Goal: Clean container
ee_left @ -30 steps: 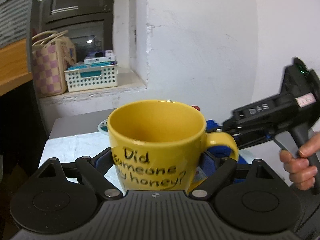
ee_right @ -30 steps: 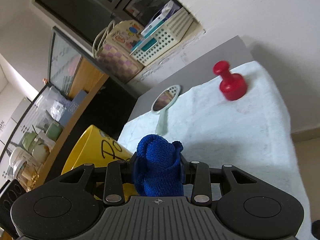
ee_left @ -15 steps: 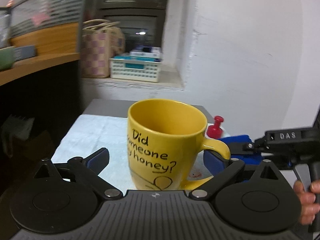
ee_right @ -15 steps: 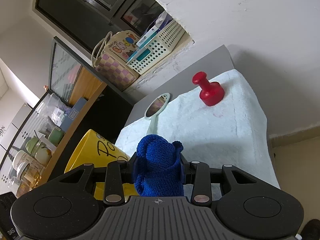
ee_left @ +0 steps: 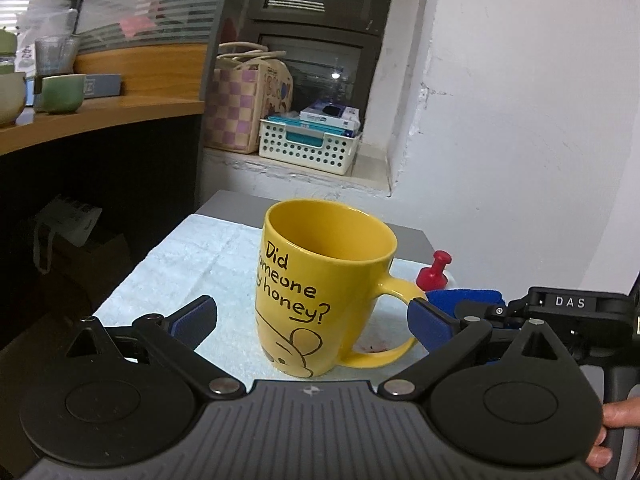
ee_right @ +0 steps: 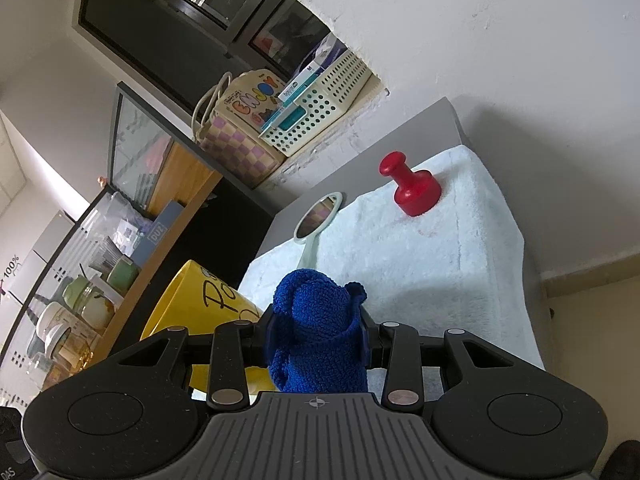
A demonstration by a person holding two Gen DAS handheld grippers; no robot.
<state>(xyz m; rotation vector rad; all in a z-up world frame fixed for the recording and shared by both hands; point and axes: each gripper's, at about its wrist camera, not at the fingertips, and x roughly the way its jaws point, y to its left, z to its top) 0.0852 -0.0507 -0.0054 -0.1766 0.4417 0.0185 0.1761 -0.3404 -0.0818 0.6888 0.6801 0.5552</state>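
Observation:
A yellow mug [ee_left: 324,288] with black writing stands upright on the white towel [ee_left: 192,264]. My left gripper [ee_left: 312,320] is open, its blue pads [ee_left: 196,316] apart on either side of the mug and clear of it. My right gripper [ee_right: 316,332] is shut on a rolled blue cloth [ee_right: 316,336]. It also shows at the right of the left wrist view [ee_left: 464,300], just beyond the mug's handle. The mug [ee_right: 200,308] lies low left in the right wrist view.
A red knob-shaped object [ee_right: 412,192] and a small hand mirror [ee_right: 316,220] lie on the towel [ee_right: 440,260] farther back. A white basket [ee_left: 308,144] and a checkered bag [ee_left: 244,104] sit on the ledge behind. A wooden counter [ee_left: 80,120] with cups is at left.
My left gripper has let go of the mug, set it down on the towel and opened wide, drawing back a little. The right gripper keeps the blue cloth and stays beside the mug.

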